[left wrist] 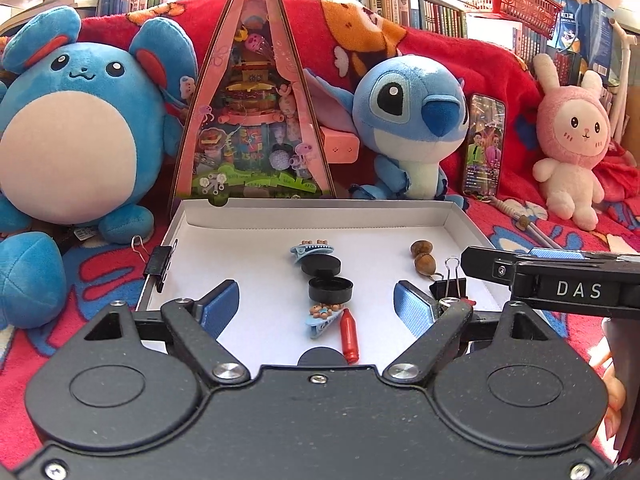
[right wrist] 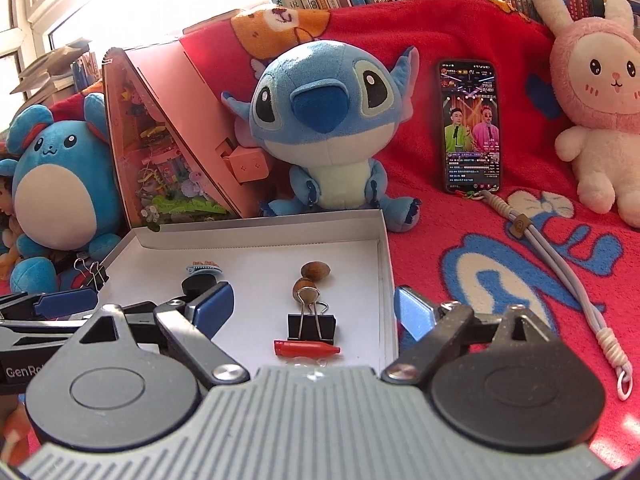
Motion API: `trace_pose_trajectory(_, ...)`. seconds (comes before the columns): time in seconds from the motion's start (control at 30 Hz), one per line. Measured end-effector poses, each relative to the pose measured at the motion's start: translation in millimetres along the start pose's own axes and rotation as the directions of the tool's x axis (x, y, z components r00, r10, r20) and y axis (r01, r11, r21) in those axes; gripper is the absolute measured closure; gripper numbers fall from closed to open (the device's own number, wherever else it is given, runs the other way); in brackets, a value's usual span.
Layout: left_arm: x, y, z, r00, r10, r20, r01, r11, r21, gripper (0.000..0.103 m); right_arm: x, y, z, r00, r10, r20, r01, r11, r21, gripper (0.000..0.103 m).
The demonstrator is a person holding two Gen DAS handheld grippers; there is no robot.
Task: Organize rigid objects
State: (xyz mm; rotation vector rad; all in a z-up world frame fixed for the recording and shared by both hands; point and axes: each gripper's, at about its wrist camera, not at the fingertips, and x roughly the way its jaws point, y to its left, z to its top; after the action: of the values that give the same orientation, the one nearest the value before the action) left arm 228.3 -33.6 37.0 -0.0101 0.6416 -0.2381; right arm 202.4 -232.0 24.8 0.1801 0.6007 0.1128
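Observation:
A shallow white box lid (left wrist: 460, 216) (right wrist: 384, 240) lies on the red blanket. In it lie two black round caps (left wrist: 330, 289), two blue hair clips (left wrist: 311, 249), a red crayon-like piece (left wrist: 349, 335) (right wrist: 306, 349), a brown gourd charm (left wrist: 423, 255) (right wrist: 312, 278) and a black binder clip (left wrist: 449, 285) (right wrist: 312, 326). Another binder clip (left wrist: 160, 266) (right wrist: 91, 272) grips the lid's left wall. My left gripper (left wrist: 316, 304) is open over the caps, empty. My right gripper (right wrist: 314, 312) is open over the binder clip, empty.
Behind the lid stand a round blue plush (left wrist: 76, 128), a pink triangular toy box (left wrist: 256, 112), a Stitch plush (right wrist: 324, 128), a lit phone (right wrist: 472, 128) and a pink bunny plush (right wrist: 600, 100). A grey lanyard (right wrist: 568, 280) lies on the blanket at the right.

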Motion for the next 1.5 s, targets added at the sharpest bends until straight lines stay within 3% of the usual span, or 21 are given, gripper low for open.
trace_pose_trajectory(0.33,-32,-5,-17,0.999,-0.007,0.039,0.006,0.999,0.038,0.018,-30,3,-13,0.998,0.005,0.057,-0.003,0.999,-0.033,0.004)
trace_pose_trajectory(0.67,-44,-2,-26,0.999,-0.013,0.031,0.013,1.0,0.021,0.016,-44,10,-23,0.996,-0.012,0.086,0.022,0.994,-0.108,0.001)
trace_pose_trajectory(1.07,-83,2,-53,0.998,-0.005,0.064,0.005,1.0,0.006,0.015,-76,7,-42,0.994,-0.033,0.106,0.04,0.997,-0.063,0.0)
trace_pose_trajectory(1.5,-97,3,-95,0.997,0.067,0.044,-0.068,0.997,0.032,0.014,-98,22,-86,0.993,-0.074,0.089,0.086,0.986,-0.142,0.0)
